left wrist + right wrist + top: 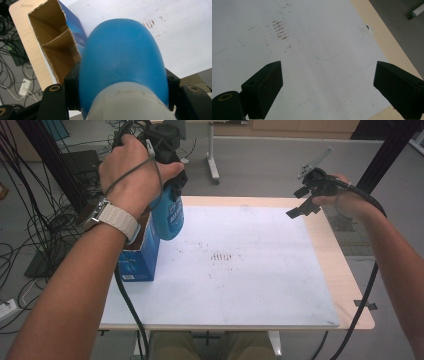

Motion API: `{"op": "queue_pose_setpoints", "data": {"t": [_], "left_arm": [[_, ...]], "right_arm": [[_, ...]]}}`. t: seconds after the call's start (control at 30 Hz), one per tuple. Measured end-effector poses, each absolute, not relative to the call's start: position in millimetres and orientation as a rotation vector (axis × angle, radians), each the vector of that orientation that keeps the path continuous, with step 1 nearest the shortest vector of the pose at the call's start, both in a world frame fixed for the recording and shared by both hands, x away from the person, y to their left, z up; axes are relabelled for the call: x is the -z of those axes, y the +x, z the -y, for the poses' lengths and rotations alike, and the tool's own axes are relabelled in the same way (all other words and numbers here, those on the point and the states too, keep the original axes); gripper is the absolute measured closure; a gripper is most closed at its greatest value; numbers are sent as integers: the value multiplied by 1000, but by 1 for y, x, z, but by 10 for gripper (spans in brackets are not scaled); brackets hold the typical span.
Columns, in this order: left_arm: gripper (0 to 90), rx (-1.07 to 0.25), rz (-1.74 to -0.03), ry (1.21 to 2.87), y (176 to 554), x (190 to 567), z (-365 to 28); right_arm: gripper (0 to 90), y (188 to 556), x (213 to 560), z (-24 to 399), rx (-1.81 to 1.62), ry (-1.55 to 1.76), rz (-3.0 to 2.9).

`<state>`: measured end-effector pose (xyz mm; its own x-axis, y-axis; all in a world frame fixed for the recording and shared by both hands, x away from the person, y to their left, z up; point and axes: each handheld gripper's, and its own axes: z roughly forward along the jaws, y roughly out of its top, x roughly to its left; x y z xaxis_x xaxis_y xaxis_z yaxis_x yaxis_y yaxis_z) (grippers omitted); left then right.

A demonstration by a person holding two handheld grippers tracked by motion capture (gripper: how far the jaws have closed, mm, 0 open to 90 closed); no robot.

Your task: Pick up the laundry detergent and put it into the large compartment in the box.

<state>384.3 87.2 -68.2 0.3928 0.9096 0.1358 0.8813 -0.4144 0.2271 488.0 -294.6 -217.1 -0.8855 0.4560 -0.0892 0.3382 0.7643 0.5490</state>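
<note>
My left gripper (172, 185) is raised at the far left of the table and is shut on a blue plastic bottle (169, 217). The bottle hangs base down, just above and beside an open blue cardboard box (140, 260). In the left gripper view the bottle (122, 57) sits between both black jaws of the left gripper (122, 87), its pale neck nearest the camera. The box (53, 45) lies below, showing a cardboard divider inside. My right gripper (302, 202) hovers over the table's far right edge. In the right gripper view it (327, 82) is open, with nothing between the jaws.
A white sheet (240, 270) with brown scuff marks (222, 256) covers most of the wooden table (345, 265). Cables (30, 220) lie on the floor at the left. A wheeled table leg (213, 167) stands beyond the far edge.
</note>
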Motion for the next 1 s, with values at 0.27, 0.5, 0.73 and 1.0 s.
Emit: {"op": "queue_pose_setpoints", "data": {"t": [0.27, 0.5, 0.73, 1.0], "left_arm": [[381, -361, -1661, 2491, 388, 64, -100], [381, -366, -1707, 2466, 391, 62, -113], [381, -367, -1735, 2426, 392, 58, -126], [381, -374, -1781, 2401, 397, 54, -137]], "right_arm": [[84, 489, 218, 295, -786, 631, -2743], [84, 489, 218, 293, -781, 632, -2746], [84, 489, 219, 293, -774, 638, -2748], [84, 490, 219, 292, -769, 641, -2749]]}}
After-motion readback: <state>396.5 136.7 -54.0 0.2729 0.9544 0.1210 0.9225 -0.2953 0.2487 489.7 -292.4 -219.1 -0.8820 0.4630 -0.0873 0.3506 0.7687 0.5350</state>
